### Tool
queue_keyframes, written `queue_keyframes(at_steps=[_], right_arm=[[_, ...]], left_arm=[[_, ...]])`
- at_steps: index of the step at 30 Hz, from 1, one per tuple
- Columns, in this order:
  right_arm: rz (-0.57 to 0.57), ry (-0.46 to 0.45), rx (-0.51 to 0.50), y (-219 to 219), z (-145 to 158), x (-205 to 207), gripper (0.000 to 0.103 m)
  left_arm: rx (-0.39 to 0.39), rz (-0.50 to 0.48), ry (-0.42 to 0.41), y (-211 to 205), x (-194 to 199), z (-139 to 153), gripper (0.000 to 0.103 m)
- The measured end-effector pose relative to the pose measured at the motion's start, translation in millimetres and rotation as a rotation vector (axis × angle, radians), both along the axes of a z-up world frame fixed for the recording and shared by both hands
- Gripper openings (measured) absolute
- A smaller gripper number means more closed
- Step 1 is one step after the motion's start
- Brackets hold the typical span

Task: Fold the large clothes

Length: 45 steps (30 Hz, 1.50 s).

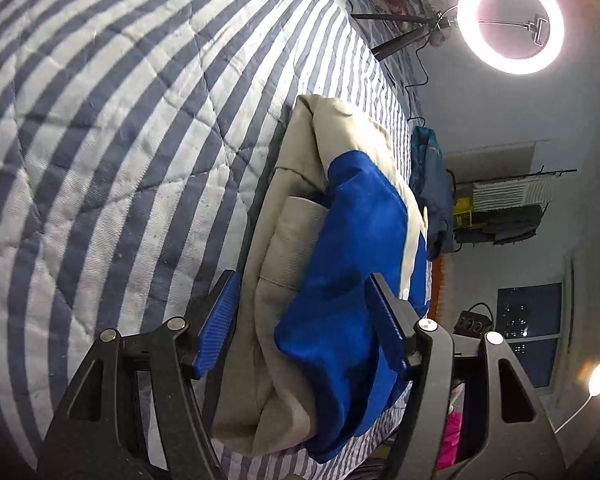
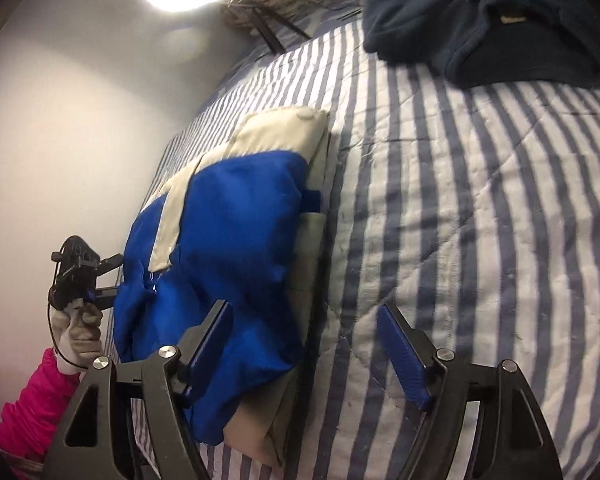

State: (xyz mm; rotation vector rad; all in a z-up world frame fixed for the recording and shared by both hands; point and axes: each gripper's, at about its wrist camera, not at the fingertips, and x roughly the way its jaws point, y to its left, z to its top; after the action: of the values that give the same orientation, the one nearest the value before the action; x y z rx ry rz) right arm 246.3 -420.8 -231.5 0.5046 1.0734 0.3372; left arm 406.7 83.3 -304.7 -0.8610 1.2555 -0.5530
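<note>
Striped blue-and-white quilt (image 2: 480, 200) covers the bed and serves as the landmark for everything. On the quilt, close to its wall-side edge, lies the folded blue and beige garment (image 2: 228, 240), a thick bundle with blue cloth on top and beige layers beneath. The left gripper (image 1: 306, 316) straddles the near end of that bundle with its jaws spread; the blue cloth sits between the pads, but whether they press on it cannot be told. The right gripper (image 2: 306, 344) stands with jaws wide apart, one finger over the garment's blue cloth, the other over bare quilt. At the quilt's far end lies a dark blue garment (image 2: 480, 20). Beyond that end glows a ring light (image 1: 510, 20).
</note>
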Motion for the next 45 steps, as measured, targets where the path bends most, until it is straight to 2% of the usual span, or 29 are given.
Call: queue_keyframes(at_steps=[10, 12, 17, 19, 20, 24, 27, 30, 39, 45], right_arm=[[-0.033, 0.005, 0.121, 4.1, -13.9, 10.8, 0.077], [-0.024, 0.002, 0.127, 7.2, -14.7, 13.9, 0.069], [0.015, 0.010, 0.122, 31.2, -21.1, 30.0, 0.061], [0.023, 0.002, 0.064, 42.2, -18.1, 33.0, 0.055], [0.030, -0.001, 0.040, 45.9, -15.8, 33.5, 0.048], [0.030, -0.024, 0.013, 51.1, -3.8, 31.6, 0.032], [0.041, -0.040, -0.076, 63.7, 8.9, 30.7, 0.026], [0.050, -0.053, -0.186, 81.8, 25.2, 28.6, 0.023], [0.117, -0.147, -0.478, 126.7, 68.5, 10.5, 0.017], [0.133, -0.167, -0.605, 143.1, 79.7, 2.0, 0.017]], left_arm=[[-0.007, -0.021, 0.000, -12.6, -1.0, -11.3, 0.066], [0.010, -0.027, -0.005, -17.4, -0.2, -9.2, 0.065], [0.102, -0.038, -0.040, -37.2, -1.2, 0.9, 0.064], [0.158, -0.052, -0.066, -43.4, -3.4, 6.8, 0.057], [0.186, -0.063, -0.084, -46.1, -5.4, 10.1, 0.053], [0.264, -0.099, -0.156, -53.8, -13.5, 27.4, 0.041], [0.323, -0.119, -0.218, -60.7, -21.0, 44.6, 0.034], [0.385, -0.136, -0.279, -70.5, -29.4, 57.9, 0.031], [0.479, -0.179, -0.415, -102.3, -52.2, 91.4, 0.026], [0.474, -0.195, -0.439, -116.0, -58.2, 100.4, 0.025]])
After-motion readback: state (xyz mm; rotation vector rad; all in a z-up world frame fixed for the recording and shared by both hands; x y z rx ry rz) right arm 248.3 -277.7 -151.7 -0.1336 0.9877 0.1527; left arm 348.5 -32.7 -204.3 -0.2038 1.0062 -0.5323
